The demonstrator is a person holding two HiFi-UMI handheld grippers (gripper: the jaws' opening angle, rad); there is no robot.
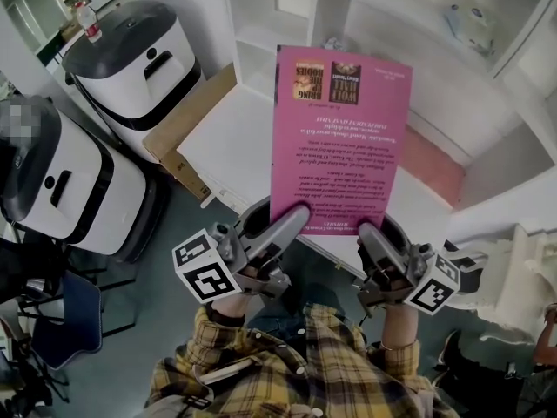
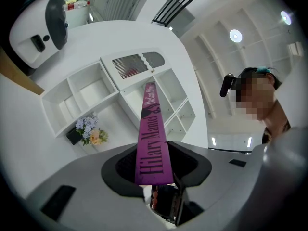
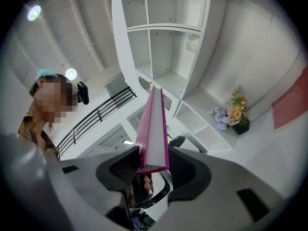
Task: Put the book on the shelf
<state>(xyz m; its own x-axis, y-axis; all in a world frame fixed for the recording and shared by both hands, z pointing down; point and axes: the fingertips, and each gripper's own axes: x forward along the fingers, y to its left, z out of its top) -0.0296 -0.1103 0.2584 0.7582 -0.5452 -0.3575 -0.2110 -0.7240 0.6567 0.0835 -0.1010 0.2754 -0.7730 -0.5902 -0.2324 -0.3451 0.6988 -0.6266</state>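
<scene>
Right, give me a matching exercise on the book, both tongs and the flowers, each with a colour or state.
1 book
2 left tongs
3 right tongs
4 flowers

A shut on the page edge
B lilac and orange
C pink cover
D shut on the spine

Pairs: 1-C, 2-D, 3-A, 4-B

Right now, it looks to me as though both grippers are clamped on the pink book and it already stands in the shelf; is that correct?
Not quite: the pink book is not in the shelf yet. The head view shows it held up in front of the shelf, with the left gripper and the right gripper both clamped on its near edge.
</scene>
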